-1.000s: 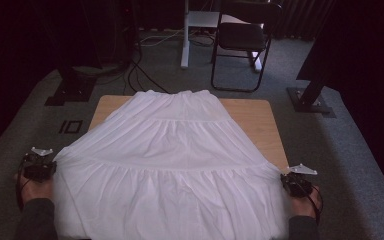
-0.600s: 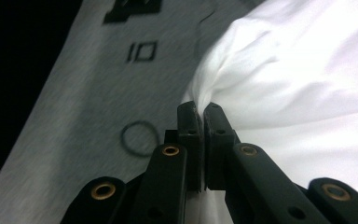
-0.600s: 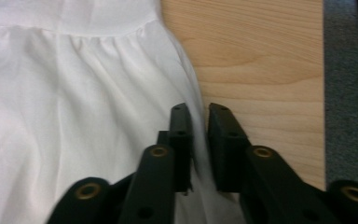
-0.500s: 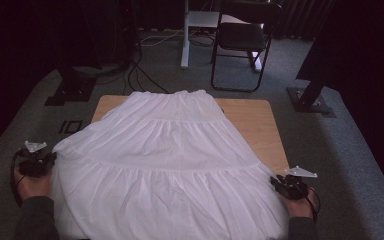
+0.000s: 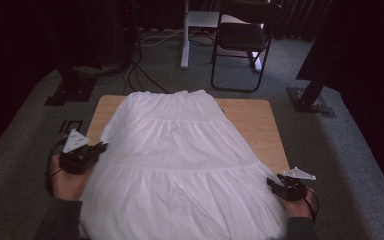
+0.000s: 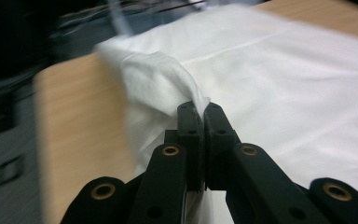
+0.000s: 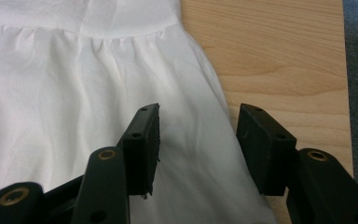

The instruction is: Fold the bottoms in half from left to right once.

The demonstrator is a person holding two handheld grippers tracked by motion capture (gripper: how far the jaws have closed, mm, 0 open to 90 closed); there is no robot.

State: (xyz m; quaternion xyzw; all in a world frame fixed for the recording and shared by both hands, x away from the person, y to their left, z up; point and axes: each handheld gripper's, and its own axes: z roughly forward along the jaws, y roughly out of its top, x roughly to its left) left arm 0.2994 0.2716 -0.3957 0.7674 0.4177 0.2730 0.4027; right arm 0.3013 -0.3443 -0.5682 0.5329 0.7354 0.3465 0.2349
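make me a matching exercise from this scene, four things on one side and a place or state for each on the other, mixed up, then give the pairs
Things:
1. left gripper
2. right gripper
3. white skirt
4. black chair

Places or states:
A. spread flat over the wooden table
B. jaws apart, skirt's edge below the gap, nothing pinched
C. stands on the grey carpet beyond the table's far edge
D. jaws shut on a lifted fold of white cloth

Pairs: 1-D, 2-B, 3-A, 4-C. The right gripper's jaws have just been opening; the cloth lies under them, not clamped.
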